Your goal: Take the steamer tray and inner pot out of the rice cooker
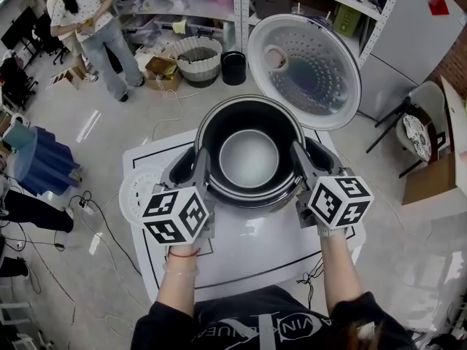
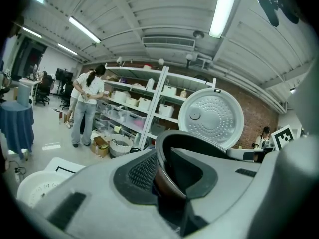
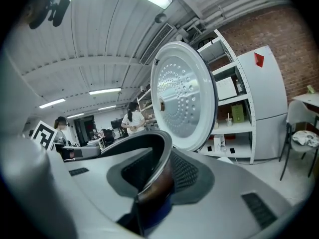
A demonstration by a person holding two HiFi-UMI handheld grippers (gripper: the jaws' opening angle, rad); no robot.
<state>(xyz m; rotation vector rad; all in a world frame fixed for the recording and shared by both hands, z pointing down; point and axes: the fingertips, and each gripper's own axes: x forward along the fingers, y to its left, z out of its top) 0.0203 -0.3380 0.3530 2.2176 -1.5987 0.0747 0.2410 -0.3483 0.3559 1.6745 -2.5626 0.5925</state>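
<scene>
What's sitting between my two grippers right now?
The inner pot. The head view shows the left gripper and right gripper clamped on opposite sides of its rim; each gripper view shows that rim between its jaws.

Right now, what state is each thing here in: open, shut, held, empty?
Rice cooker: open.
Lid: swung up and back.
Inner pot: empty, held by its rim on both sides.
Steamer tray: out, lying on the table left of the rice cooker.
Left gripper: jaws shut on the inner pot's rim.
Right gripper: jaws shut on the inner pot's rim.
</scene>
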